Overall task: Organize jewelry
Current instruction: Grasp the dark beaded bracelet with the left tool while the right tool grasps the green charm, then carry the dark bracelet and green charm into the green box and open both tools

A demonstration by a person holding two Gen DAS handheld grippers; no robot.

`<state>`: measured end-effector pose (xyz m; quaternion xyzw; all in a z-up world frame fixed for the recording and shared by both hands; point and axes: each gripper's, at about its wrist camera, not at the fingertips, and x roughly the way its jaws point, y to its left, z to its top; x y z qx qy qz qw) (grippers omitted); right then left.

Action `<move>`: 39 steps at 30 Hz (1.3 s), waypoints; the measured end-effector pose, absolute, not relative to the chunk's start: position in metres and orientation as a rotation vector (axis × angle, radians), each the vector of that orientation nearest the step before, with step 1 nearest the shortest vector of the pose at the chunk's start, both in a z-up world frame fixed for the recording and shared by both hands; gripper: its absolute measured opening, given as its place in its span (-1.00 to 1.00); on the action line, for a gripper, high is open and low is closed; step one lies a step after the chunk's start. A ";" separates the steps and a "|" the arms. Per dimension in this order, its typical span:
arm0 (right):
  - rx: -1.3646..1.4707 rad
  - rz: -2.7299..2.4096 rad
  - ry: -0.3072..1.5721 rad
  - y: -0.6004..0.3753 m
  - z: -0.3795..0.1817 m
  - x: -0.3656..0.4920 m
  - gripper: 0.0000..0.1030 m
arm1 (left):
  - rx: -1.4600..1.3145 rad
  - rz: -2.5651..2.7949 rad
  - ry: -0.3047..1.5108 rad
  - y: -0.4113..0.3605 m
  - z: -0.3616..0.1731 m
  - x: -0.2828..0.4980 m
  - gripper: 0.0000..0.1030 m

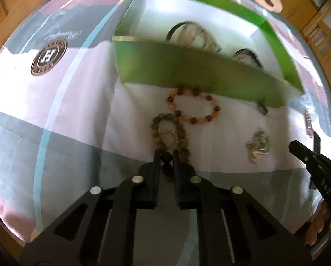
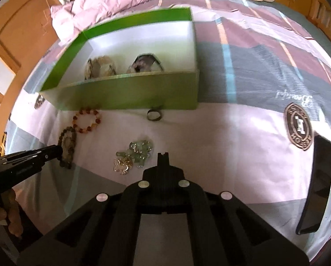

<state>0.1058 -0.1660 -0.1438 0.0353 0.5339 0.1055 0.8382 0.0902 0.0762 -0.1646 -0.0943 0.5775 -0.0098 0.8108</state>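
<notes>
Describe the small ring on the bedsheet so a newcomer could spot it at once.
Find the open green box on the bedsheet. Right against the foot of its near wall lies the small dark ring, right of the amber bead bracelet. Unlike the beaded bracelets and the green-and-gold charm cluster, it is one plain band.

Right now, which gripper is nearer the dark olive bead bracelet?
Left. The left gripper has its jaws closed around the dark olive bead bracelet. The right gripper is shut and empty, off beside the green flower charms.
</notes>
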 end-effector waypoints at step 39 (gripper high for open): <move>-0.017 0.316 0.942 -0.129 -0.068 0.070 -0.76 | -0.145 -0.137 0.993 0.037 -0.081 0.052 -0.78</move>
